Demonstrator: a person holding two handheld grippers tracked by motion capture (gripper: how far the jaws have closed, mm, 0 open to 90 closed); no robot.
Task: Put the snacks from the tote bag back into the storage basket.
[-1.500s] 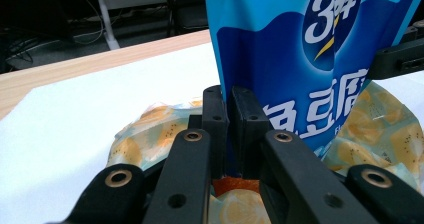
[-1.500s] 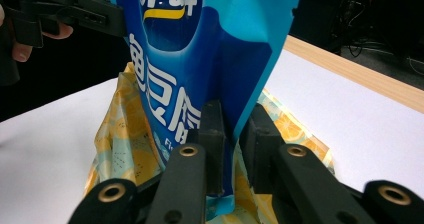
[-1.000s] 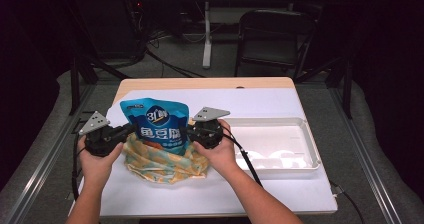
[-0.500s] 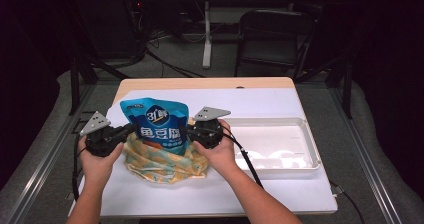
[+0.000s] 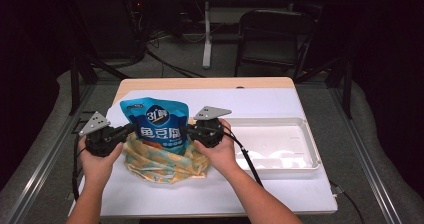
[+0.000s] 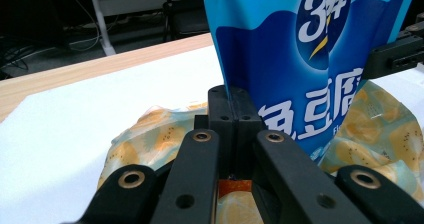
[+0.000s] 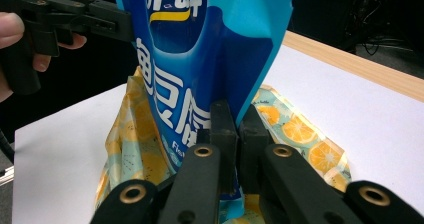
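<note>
From the high view, a blue snack pouch (image 5: pixel 156 125) stands in a lemon-print bag (image 5: pixel 165 160) on the table (image 5: pixel 270 101), beside an empty white tray (image 5: pixel 278 145). In the left gripper view, the left gripper (image 6: pixel 233 100) pinches the pouch's edge, the bag's inside hidden. In the right gripper view, the right gripper (image 7: pixel 239 118) clamps the opposite edge, the pouch top cut off.

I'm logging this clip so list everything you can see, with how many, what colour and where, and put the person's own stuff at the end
Blue pouch: one, blue with white lettering, upright at the table's left-centre, pinched on both side edges.
Patterned bag: one, pale with orange citrus print, crumpled under and around the pouch's base.
Tray: one, white, empty, on the table's right side.
Table: one, white sheet over a wooden top.
Chair: one, black, behind the table.
Left gripper: one, black, shut on the pouch's left edge.
Right gripper: one, black, shut on the pouch's right edge.
Hands: two, left and right, one holding each gripper.
</note>
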